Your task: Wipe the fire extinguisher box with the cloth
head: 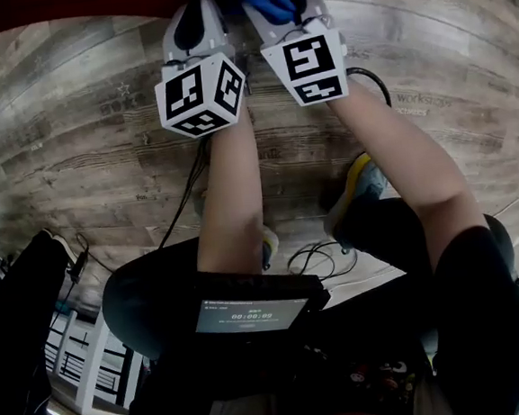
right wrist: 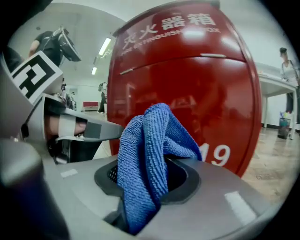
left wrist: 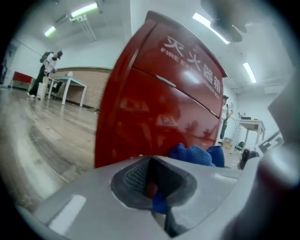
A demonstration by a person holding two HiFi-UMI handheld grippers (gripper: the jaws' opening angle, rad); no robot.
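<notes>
Two grippers side by side; right gripper clamped on the bunched blue cloth; left gripper nearly closed, a sliver of that cloth in its gap; red fire extinguisher box just ahead, on the wooden floor

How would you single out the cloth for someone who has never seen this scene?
Find the big red fire extinguisher box. Just in front of it, the right tool is clamped on the cloth, which bunches up out of the jaws. Unlike the glossy red box and the hard grey tool, it is soft, ribbed and blue.
</notes>
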